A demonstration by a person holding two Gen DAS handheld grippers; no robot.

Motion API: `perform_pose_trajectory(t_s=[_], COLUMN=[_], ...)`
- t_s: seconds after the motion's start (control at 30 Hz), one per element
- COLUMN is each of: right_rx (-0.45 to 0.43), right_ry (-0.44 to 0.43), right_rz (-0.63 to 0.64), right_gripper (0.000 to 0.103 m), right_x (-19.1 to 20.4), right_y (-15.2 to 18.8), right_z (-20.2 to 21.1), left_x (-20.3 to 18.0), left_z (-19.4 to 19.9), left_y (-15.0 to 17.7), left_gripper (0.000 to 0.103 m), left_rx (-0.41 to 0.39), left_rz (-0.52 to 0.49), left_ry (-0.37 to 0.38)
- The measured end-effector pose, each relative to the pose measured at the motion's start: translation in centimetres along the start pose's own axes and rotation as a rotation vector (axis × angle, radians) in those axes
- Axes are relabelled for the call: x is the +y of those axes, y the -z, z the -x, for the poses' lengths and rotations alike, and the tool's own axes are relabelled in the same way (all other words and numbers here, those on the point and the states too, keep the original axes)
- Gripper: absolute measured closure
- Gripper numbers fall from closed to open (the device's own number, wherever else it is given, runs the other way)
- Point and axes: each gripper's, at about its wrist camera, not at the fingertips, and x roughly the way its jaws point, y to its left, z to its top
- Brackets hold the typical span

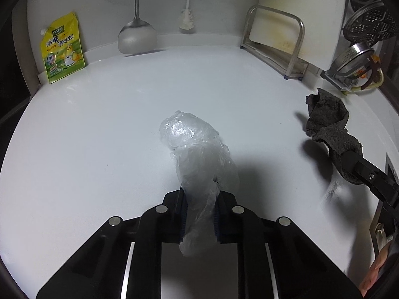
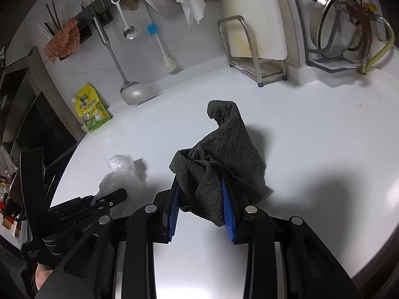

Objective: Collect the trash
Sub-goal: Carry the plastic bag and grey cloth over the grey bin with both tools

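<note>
My left gripper (image 1: 199,196) is shut on a crumpled clear plastic bag (image 1: 197,147), which sticks out ahead of the fingers over the white counter (image 1: 99,137). My right gripper (image 2: 200,194) is shut on a dark grey cloth (image 2: 224,144) that bunches up between the blue pads (image 2: 228,209) and drapes over the counter. In the right wrist view the plastic bag (image 2: 119,174) and the left gripper (image 2: 109,199) show at lower left. In the left wrist view the grey cloth (image 1: 326,122) and the right gripper (image 1: 354,164) show at the right.
A yellow seasoning pouch (image 1: 63,47) leans on the back wall at the left. A metal ladle (image 1: 137,37) and a brush (image 1: 187,17) hang there. A cutting board in a steel rack (image 1: 279,39) and steel bowls (image 2: 334,25) stand at the back right.
</note>
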Motion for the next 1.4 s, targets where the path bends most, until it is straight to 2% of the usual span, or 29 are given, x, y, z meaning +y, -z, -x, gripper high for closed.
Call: perform_pose_trajectory(t_s=[0.23,0.57,0.93,1.4], right_rx=[-0.044,-0.088,-0.151,-0.113], right_ry=[0.03,0.066,0.107,0.102], right_rz=[-0.03,-0.091,-0.16,-0.212], right_gripper=[0.073,0.073,0.073,0.073], right_x=[1.0,4.1,6.3,6.4], right_y=[4.3,11.7,19.2,26.7], right_z=[4.1,10.8,17.3,19.5], left_x=[-0.8,-1.5,-1.6,-3.0], left_z=[5.5,12.9,17.0,17.5], left_y=[3.3,8.4,14.5,21.0], left_gripper=[0.086,0.086,0.086,0.086], left_rx=[-0.119,-0.184,-0.169,-0.097], left_rz=[-0.12,-0.195,-0.235,-0.281], left_ry=[0.003,0.126,0.181,0.235])
